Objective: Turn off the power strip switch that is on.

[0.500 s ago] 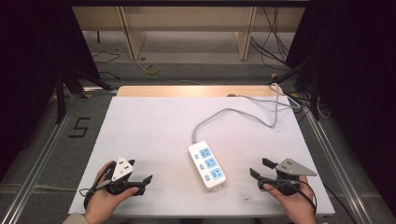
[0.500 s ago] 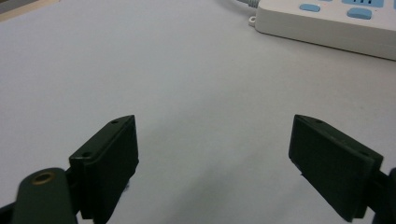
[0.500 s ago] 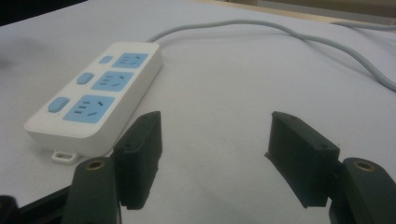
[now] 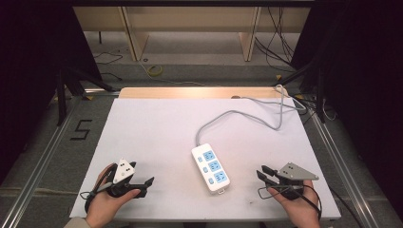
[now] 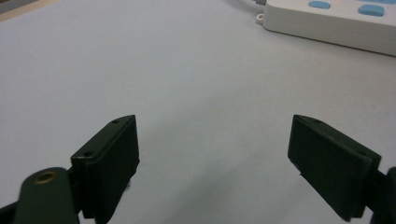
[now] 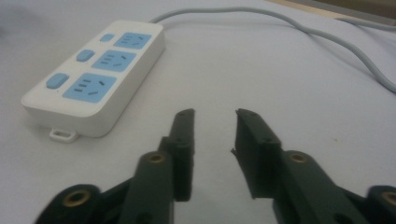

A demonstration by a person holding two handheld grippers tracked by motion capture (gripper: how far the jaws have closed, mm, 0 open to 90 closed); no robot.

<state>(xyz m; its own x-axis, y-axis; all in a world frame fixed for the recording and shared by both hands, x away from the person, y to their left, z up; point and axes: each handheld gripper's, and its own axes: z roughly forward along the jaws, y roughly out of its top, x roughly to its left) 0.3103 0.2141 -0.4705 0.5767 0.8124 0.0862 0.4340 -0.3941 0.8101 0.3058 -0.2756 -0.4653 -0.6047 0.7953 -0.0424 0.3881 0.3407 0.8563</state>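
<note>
A white power strip (image 4: pixel 210 168) with three blue sockets and blue switches lies flat on the white table near the front edge. Its grey cable (image 4: pixel 237 114) runs off to the back right. My left gripper (image 4: pixel 141 178) rests low on the table to the left of the strip, its jaws wide open with nothing between them (image 5: pixel 215 149). The strip's end (image 5: pixel 336 23) shows ahead of it to the right. My right gripper (image 4: pixel 261 172) sits to the right of the strip, pointing toward it. Its jaws (image 6: pixel 214 114) stand a little apart around bare table, short of the power strip (image 6: pixel 93 74).
The white table top (image 4: pixel 157 128) ends in a wooden strip (image 4: pixel 190 92) at the back. Metal rails (image 4: pixel 43 152) run along both sides. The grey cable (image 6: pixel 303 32) loops across the back right of the table. A "5" is marked on the floor (image 4: pixel 81 129) to the left.
</note>
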